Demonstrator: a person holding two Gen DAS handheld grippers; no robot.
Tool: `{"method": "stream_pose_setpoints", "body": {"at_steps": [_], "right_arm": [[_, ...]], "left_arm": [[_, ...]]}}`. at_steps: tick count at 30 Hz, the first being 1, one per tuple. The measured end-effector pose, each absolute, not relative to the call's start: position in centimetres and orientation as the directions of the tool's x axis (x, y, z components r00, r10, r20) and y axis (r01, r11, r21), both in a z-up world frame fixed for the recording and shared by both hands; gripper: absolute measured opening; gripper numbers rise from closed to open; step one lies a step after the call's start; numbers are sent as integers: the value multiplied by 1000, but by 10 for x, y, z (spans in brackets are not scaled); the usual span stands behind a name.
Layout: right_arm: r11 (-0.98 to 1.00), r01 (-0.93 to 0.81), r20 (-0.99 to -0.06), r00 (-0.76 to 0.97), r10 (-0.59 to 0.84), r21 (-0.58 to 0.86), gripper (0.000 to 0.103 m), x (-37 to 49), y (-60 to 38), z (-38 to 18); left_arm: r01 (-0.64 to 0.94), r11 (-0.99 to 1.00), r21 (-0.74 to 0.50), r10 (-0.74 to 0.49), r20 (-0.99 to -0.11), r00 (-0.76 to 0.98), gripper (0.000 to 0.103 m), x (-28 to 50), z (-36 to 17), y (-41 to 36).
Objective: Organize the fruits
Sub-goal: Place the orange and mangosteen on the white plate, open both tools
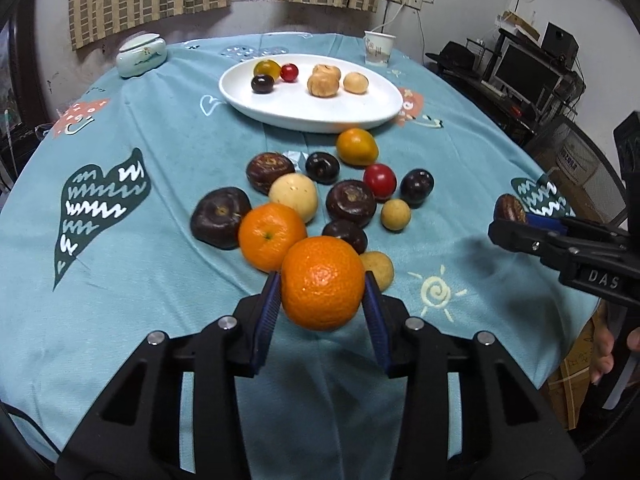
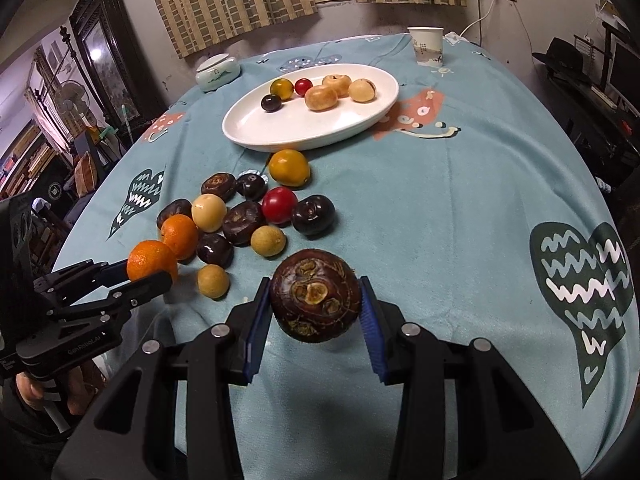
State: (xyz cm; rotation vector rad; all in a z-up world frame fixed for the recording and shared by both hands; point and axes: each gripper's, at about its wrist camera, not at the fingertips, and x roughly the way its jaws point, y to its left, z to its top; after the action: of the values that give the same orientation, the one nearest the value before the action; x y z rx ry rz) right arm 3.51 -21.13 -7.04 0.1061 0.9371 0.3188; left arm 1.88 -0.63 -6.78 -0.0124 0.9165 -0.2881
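Note:
My left gripper (image 1: 321, 279) is shut on an orange mandarin (image 1: 322, 284), held just above the teal tablecloth at the near edge of a fruit pile. The right wrist view shows that same mandarin (image 2: 151, 260) at the left. My right gripper (image 2: 314, 284) is shut on a dark brown water chestnut (image 2: 316, 300), lifted off the cloth; the left wrist view shows that chestnut (image 1: 508, 208) at the right. Beyond the pile lies a white oval plate (image 1: 312, 120) holding three small tomatoes and three tan fruits. A second mandarin (image 1: 272, 236), dark chestnuts, tan fruits and a red tomato (image 1: 379, 181) lie loose.
A paper cup (image 1: 379, 48) stands behind the plate at the far right, and a lidded ceramic jar (image 1: 141, 56) at the far left. The round table (image 1: 100, 300) drops off on all sides. A desk with a monitor (image 1: 528, 72) stands to the right.

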Motion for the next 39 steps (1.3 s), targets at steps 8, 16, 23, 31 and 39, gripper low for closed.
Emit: {"method": "stream_pose_setpoints", "body": {"at_steps": [8,16,23,31,39], "right_arm": [[946,-238,-775,547,318,220,43,37,-205,-66],[930,-313,-759,554,342,190,43,90,-191,-37],[942,-318,-762,584,281,104,43,194,-167,-35],[957,-276,-807,542,233,90,42,276,-172,-68],[961,-273,-802,565,193,40,59,292,-170,-80]], "left_arm": [[251,961,-117,-250,-758,602,41,22,-49,-2],[262,957,-124,-265,-739,619,42,99,-12,6],[217,970,-107,-215,-792,572,42,226,-17,-7],[227,967,-113,-216,-838,501,42,299,-55,-32],[255,963,-89,-207,-849,485,45,321,-66,-45]]}}
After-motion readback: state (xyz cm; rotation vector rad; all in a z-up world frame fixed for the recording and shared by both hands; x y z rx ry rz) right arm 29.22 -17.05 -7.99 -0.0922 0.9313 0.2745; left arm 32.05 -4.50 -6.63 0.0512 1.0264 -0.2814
